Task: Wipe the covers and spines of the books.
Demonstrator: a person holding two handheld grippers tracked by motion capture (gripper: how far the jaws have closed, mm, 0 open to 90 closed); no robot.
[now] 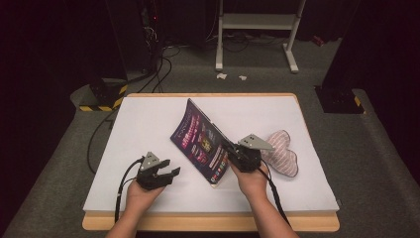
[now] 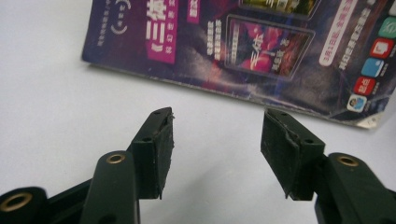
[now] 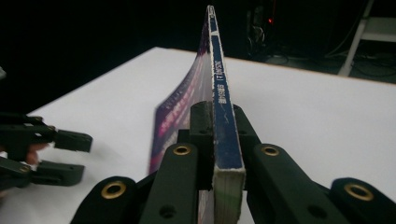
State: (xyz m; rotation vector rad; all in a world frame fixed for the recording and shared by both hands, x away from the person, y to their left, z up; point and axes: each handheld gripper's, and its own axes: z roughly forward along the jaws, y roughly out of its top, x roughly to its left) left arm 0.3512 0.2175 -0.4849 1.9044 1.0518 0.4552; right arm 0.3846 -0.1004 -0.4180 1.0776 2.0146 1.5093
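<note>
Two grippers, one per hand, both at the near edge of the white table (image 1: 148, 119). Left gripper (image 1: 171, 174) sits low near the front edge, jaws spread, nothing between them; in the left gripper view the two black pads (image 2: 156, 154) stand apart over bare white surface. Left hand (image 1: 141, 196) wraps the body from below.

Right gripper (image 1: 233, 152) is pressed tight on one magazine (image 1: 200, 141), pinching it by the spine; in the right gripper view the blue spine stands upright between the two jaws and runs away from the camera. Right hand (image 1: 252, 181) is just behind it. The magazine is lifted on its spine side and tilted, purple cover facing left, its far corner pointing toward the back of the table. Its lower edge lies just beyond the left gripper.

One pink-and-white striped cloth item (image 1: 282, 151) lies just right of the right gripper, on the table.

Beyond the table: one white metal frame (image 1: 257, 22) on the floor, two small white scraps (image 1: 230, 77) on the carpet.
</note>
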